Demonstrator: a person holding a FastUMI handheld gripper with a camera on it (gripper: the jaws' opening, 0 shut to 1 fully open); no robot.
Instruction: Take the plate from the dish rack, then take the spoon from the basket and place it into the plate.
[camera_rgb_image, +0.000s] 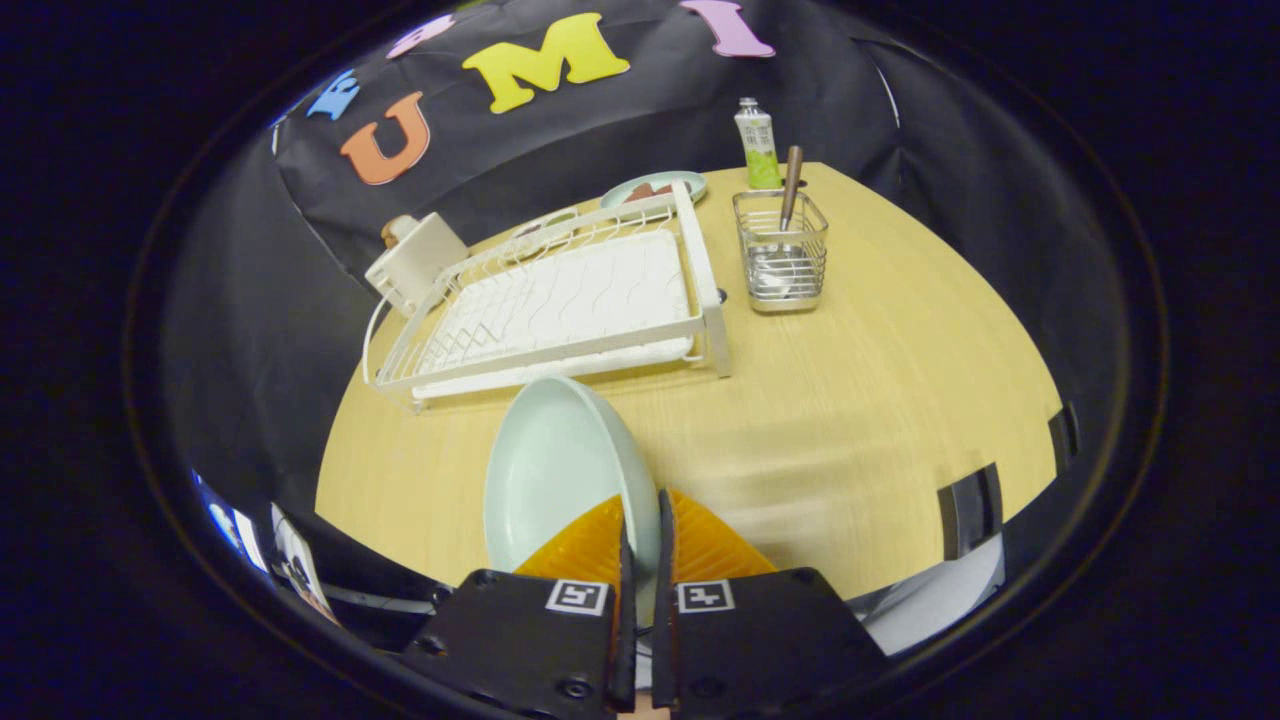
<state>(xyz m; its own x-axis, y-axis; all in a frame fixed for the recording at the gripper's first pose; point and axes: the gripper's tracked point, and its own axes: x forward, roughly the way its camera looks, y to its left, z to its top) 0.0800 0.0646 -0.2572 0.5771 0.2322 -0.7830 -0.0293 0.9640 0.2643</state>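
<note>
Gripper view shows our gripper (640, 545) pinching the plate (560, 470) by its rim, out of the dish rack (560, 300), above the surface (850, 400), so the spoon (790, 185) in the basket (782, 255) comes next.

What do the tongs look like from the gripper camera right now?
The tongs are two wedge-shaped fingers with ribbed pads, each mounted on a blocky black carrier with visible screws. Each carrier bears a small square black-and-white marker near its inner edge. No cables or sleeve can be seen.
</note>
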